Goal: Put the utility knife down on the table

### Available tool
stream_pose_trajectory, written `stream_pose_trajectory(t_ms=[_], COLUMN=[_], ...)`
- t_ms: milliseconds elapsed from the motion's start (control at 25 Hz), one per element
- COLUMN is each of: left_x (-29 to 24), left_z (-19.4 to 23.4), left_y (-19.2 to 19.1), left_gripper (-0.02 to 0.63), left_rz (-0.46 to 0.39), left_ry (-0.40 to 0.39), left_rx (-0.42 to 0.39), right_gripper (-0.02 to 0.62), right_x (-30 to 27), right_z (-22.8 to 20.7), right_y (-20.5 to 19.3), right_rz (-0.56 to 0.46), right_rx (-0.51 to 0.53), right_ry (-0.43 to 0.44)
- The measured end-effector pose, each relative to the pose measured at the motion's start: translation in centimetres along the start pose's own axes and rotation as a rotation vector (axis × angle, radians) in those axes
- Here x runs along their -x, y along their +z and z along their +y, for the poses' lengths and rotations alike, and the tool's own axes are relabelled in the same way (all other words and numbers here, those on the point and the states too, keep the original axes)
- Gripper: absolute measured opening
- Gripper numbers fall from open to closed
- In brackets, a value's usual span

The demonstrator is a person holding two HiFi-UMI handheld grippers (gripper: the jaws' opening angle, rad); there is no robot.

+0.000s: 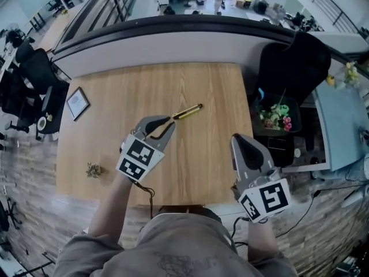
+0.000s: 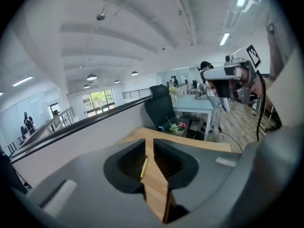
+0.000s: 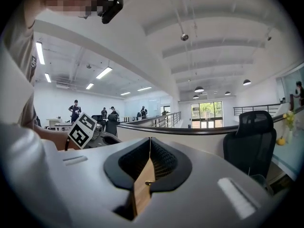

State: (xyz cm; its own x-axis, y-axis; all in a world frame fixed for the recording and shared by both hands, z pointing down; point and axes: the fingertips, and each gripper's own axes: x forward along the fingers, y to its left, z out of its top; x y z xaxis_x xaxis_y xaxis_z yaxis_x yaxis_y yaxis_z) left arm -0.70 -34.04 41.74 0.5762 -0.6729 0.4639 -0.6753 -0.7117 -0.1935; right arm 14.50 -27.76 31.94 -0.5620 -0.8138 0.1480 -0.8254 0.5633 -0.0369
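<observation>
The utility knife [image 1: 187, 112] lay flat on the wooden desk [image 1: 115, 91], just beyond the tips of the left hand-held gripper [image 2: 148, 145], whose jaws stood narrowly apart with only a yellow sliver of the knife showing through the gap. The right hand-held gripper [image 3: 150, 141] was closed tip to tip and empty, well to the right of the knife

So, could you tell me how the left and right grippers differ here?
The left gripper has its jaws slightly apart; the right gripper has its tips together. The left gripper points toward the knife on the table; the right gripper hangs by the table's right edge, away from it. Both are empty.
</observation>
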Motion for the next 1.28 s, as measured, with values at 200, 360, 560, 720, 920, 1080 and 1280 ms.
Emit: stream_pose_trajectory(t_ms=[200, 360, 560, 720, 920, 1080, 1280], left_x=[4.6, 7.6, 10.4, 10.8, 11.6, 11.6, 11.4], left_z=[-1.4, -2.4, -4.3, -5.2, -4.4, -4.2, -4.6], left_y=[1.7, 2.3, 2.6, 2.6, 3.3, 3.3, 3.3], left_gripper=[0.014, 0.002, 0.002, 0.002, 0.002, 0.002, 0.002], left_rz=[-0.078, -0.119, -0.167, -0.177, -0.186, -0.187, -0.182], left_ry=[0.043, 0.081, 0.107, 0.118, 0.142, 0.146, 0.134], left_rx=[0.051, 0.08, 0.109, 0.115, 0.09, 0.093, 0.092], right_gripper=[0.012, 0.012, 0.012, 0.012, 0.012, 0.012, 0.012], right_x=[2.6, 4.2, 4.9, 5.0, 5.2, 5.2, 5.4], right_z=[2.7, 4.4, 6.1, 6.9, 7.3, 7.0, 7.1], right_y=[2.1, 3.0, 3.1, 2.5, 2.9, 3.0, 2.9], right_rz=[-0.024, -0.039, -0.062, -0.034, -0.032, -0.033, -0.03], right_rx=[0.069, 0.05, -0.009, 0.013, 0.035, 0.036, 0.037], right_ry=[0.065, 0.111, 0.157, 0.174, 0.18, 0.177, 0.173])
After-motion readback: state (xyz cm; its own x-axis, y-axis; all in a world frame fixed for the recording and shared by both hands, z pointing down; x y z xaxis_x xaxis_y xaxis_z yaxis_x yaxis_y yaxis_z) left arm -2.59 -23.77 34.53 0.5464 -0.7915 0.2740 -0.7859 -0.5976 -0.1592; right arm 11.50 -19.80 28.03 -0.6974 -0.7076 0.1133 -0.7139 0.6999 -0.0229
